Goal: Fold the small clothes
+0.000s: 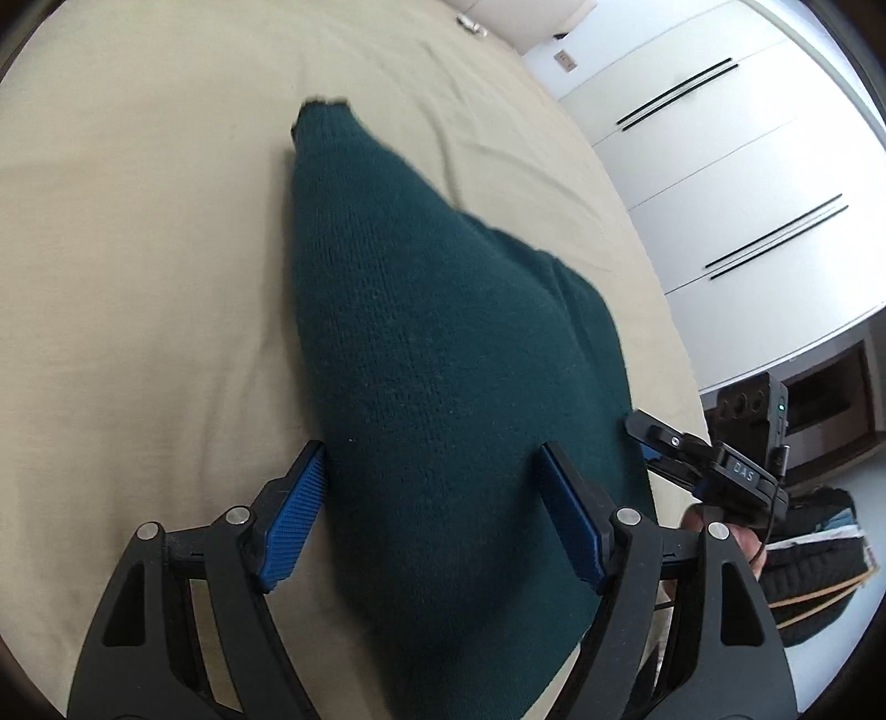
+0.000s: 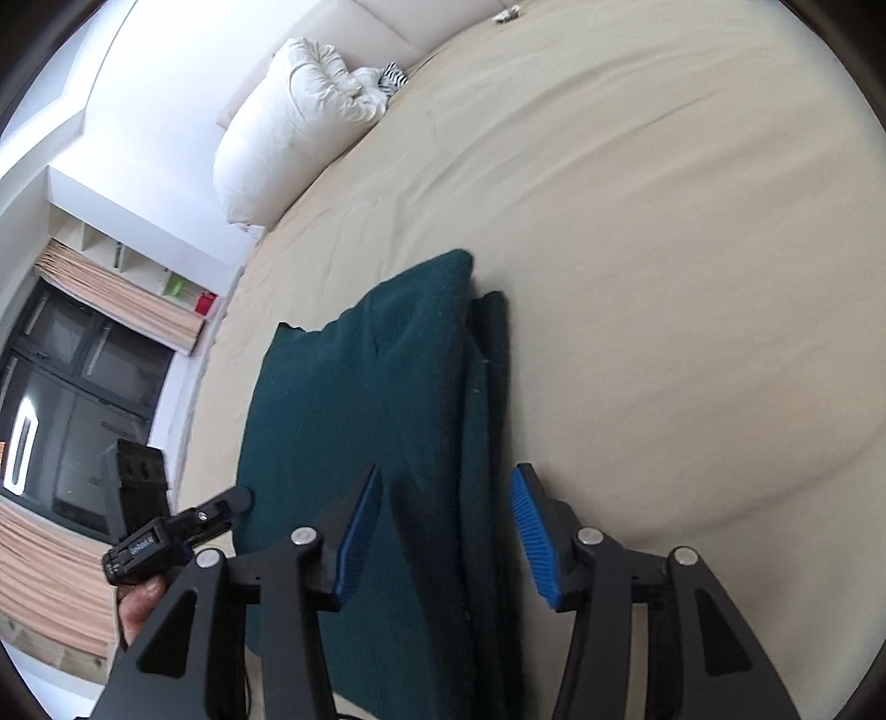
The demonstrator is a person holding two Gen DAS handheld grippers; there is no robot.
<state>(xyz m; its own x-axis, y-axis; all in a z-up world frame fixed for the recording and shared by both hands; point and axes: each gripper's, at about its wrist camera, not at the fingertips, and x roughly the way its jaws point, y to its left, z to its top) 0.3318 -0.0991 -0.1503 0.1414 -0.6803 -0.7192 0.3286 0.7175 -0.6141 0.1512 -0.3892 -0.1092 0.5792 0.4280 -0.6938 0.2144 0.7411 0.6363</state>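
A dark green knitted garment lies folded on the beige bed sheet. My left gripper is open just above it, its blue pads wide apart on either side of the cloth and holding nothing. In the right wrist view the same garment lies in layers with a folded edge along its right side. My right gripper is open over that edge and empty. The right gripper also shows at the right edge of the left wrist view, and the left gripper at the lower left of the right wrist view.
White wardrobe doors stand beyond the bed's right edge. A white pillow lies at the head of the bed. A dark window with a blind is off the bed's left side. A small object lies on the far sheet.
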